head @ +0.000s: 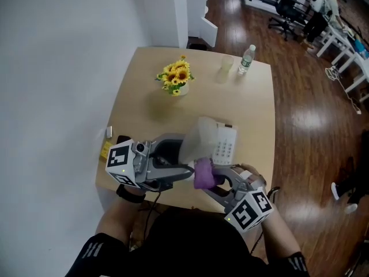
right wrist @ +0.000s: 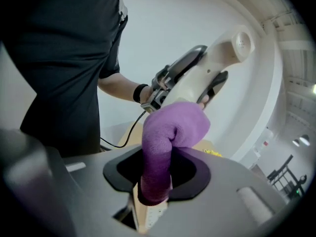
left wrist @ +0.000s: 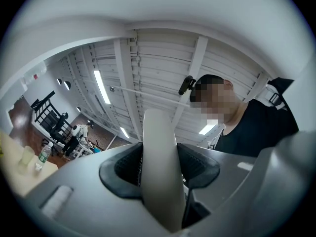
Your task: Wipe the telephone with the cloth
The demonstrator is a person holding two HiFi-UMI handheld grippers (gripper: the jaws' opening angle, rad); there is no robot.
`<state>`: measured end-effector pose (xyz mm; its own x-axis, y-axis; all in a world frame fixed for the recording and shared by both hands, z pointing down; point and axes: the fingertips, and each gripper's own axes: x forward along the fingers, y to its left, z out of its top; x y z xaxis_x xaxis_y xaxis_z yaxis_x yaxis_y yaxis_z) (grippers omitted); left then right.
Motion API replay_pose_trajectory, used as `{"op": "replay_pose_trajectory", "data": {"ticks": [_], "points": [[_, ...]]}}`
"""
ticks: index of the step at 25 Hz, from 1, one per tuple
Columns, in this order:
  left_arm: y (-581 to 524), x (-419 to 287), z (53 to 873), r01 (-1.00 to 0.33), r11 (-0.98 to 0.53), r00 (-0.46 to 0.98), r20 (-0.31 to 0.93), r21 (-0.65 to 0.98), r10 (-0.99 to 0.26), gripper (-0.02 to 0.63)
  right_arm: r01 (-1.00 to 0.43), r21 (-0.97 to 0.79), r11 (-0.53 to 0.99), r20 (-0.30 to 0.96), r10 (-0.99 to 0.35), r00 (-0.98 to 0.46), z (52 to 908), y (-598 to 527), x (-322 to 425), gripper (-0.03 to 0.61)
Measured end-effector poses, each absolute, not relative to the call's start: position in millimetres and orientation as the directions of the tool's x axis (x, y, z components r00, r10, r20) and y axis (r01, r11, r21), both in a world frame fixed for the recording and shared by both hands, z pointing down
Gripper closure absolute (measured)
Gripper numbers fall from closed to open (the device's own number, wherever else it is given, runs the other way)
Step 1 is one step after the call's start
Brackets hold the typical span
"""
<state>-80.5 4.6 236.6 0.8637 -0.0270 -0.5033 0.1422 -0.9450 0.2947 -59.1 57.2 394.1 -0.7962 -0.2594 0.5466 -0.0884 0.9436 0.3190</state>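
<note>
In the head view the white telephone base (head: 225, 145) with its keypad lies near the table's front edge. My left gripper (head: 183, 172) is shut on the white handset (head: 195, 142), lifted off the base. In the left gripper view the handset (left wrist: 158, 132) stands clamped between the jaws, pointing at the ceiling. My right gripper (head: 216, 178) is shut on a purple cloth (head: 203, 173). In the right gripper view the cloth (right wrist: 173, 127) bulges out of the jaws and presses against the handset (right wrist: 212, 63) just below its grip.
On the wooden table (head: 150, 108) stand a vase of sunflowers (head: 176, 79), a clear cup (head: 226, 65) and a water bottle (head: 246, 59) at the back. A small yellow item (head: 106, 150) lies at the left edge. Wooden floor and office chairs lie beyond.
</note>
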Motion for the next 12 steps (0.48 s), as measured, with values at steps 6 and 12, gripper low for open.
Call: {"op": "replay_pose_trajectory", "data": {"ticks": [6, 12], "points": [[-17, -70, 286, -0.034, -0.93, 0.936, -0.315, 0.366, -0.158, 0.41, -0.299, 0.234, 0.925, 0.583, -0.38, -0.718, 461, -18, -16, 0.448], [-32, -54, 342, -0.198, -0.886, 0.96, -0.1, 0.419, -0.262, 0.41, -0.477, 0.091, 0.874, 0.628, -0.422, -0.654, 536, -102, 19, 0.448]]}}
